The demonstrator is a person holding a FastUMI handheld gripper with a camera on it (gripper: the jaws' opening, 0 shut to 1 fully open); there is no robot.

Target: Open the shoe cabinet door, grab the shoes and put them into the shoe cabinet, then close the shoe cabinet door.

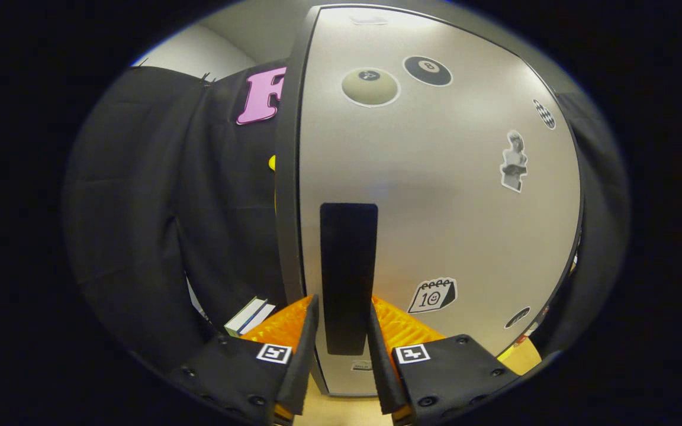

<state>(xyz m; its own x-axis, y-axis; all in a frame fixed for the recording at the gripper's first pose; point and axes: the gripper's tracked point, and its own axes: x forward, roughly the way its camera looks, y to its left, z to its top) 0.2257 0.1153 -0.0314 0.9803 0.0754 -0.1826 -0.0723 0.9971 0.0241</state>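
Gripper at lower centre, fingers spread to either side of the black handle on the cabinet door. The handle, an upright dark bar, stands between the fingers; whether the pads touch it cannot be told. The pale door takes up the centre and right of the frame, and its dark left edge runs from top to bottom.

Stickers on the door: two billiard balls at upper centre, a checkered oval at upper right, a statue figure at right, a calendar just right of the handle, and a small dark oval at lower right.

Black cloth hangs at left. A stack of books lies at lower left, beside the left finger. The cabinet interior is hidden behind the door. A label under the handle is too small to make out.
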